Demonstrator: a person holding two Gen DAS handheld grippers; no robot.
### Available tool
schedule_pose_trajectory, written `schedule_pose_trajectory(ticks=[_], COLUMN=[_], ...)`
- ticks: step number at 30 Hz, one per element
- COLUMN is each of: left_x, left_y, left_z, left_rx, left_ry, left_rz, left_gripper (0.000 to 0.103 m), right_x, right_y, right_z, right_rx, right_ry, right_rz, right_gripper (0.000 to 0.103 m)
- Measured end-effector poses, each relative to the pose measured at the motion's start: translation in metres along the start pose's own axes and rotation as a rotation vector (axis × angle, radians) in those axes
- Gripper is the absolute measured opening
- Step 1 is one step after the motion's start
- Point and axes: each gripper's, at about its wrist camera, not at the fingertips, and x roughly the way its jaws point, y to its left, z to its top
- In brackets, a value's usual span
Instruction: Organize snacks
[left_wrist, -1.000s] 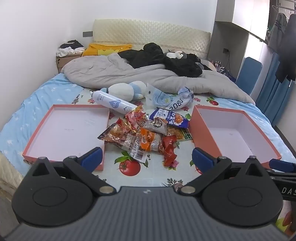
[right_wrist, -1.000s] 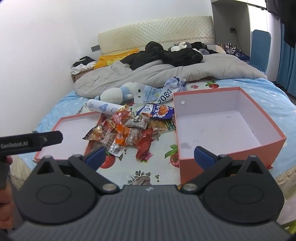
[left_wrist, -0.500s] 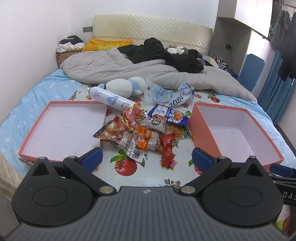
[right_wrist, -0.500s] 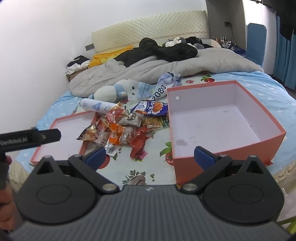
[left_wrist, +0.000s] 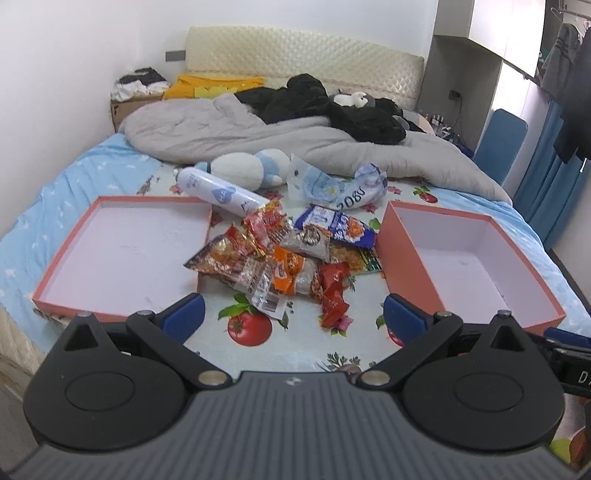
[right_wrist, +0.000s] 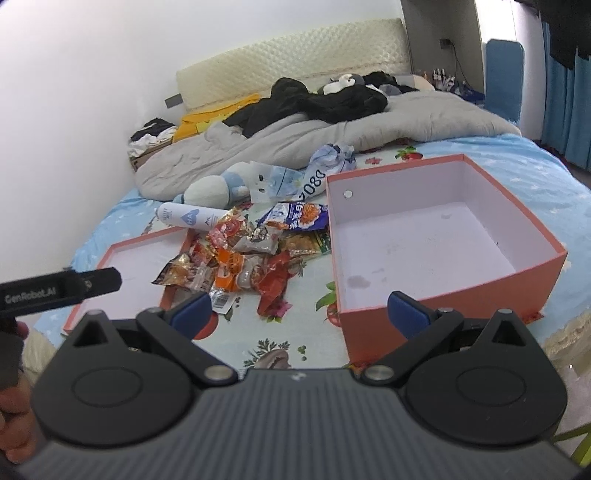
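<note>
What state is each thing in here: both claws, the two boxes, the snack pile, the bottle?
left claw: open, holding nothing
right claw: open, holding nothing
shallow box: open, nothing inside
deep box: open, nothing inside
snack packets: heaped loose on the bed between the boxes
white bottle: lying on its side
plastic bag: crumpled behind the snacks

Snack packets (left_wrist: 291, 258) heaped between two boxes on the bed (left_wrist: 66, 177).
Shallow lid (left_wrist: 122, 251) left, deep box (left_wrist: 469, 258) right, spray can (left_wrist: 221, 192) behind.
</note>
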Motion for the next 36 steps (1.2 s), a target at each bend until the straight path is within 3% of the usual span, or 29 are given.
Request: schedule_pose_trajectory(ticks=[11,17,26,36], left_x=[0.010,0.013,0.024,0.031], left_y=[0.021,0.026,0.024,0.032], left_z=[-0.008,-0.006,-0.017,-0.027], left_rx=[-0.034,-0.051,-0.031,-0.028], left_ry=[0.020,0.011,0.038,0.034], left_rz=[-0.005,-0.005,0.019,0.016], left_gripper=[0.103,0.103,0.103,0.103], right_x=[0.011,0.006,0.016,0.018], right_y=[0.020,0.030,0.017,0.025], right_z=[-0.009,-0.008,-0.019,-0.031], right_rx=[-0.031,-0.054,-0.033,-0.050], right_ry=[0.017,-0.032,-0.002,-0.040], right_rz=[-0.001,-0.006,0.004,0.026], right_gripper=[0.103,0.103,0.100,0.100])
